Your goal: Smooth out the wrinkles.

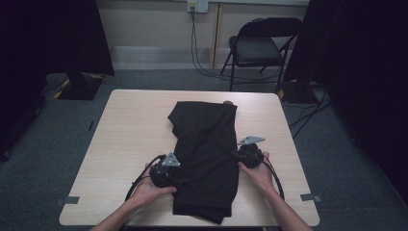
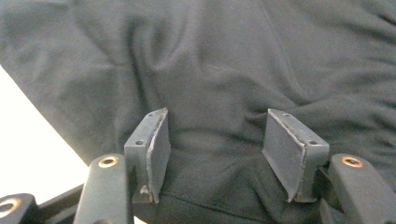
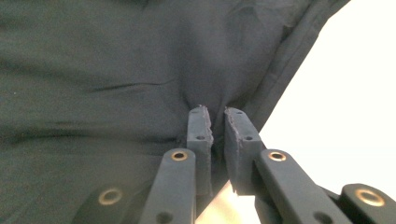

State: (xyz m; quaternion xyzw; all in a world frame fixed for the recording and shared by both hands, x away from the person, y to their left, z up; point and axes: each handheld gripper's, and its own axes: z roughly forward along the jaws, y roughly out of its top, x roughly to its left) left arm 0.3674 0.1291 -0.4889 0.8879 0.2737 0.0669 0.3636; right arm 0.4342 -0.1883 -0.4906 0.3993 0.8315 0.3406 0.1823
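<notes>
Standing by the one pale wooden table (image 1: 130, 139), I see a single black garment (image 1: 207, 154) laid on it, folded into a long strip running from the far middle to the near edge, a little right of centre. One folding chair (image 1: 257, 45) stands on the floor beyond the table, against the far wall. Two hands come in from the near side, each with one gripper. The left gripper (image 1: 179, 182) sits at the garment's left edge near the near end; in the left gripper view its jaws stand wide apart over the dark cloth (image 2: 224, 70), with a fold between them but not pinched. The right gripper (image 1: 236, 155) is at the garment's right edge, farther from me; its jaws are pressed together on a pinch of the cloth's edge (image 3: 140, 70)
</notes>
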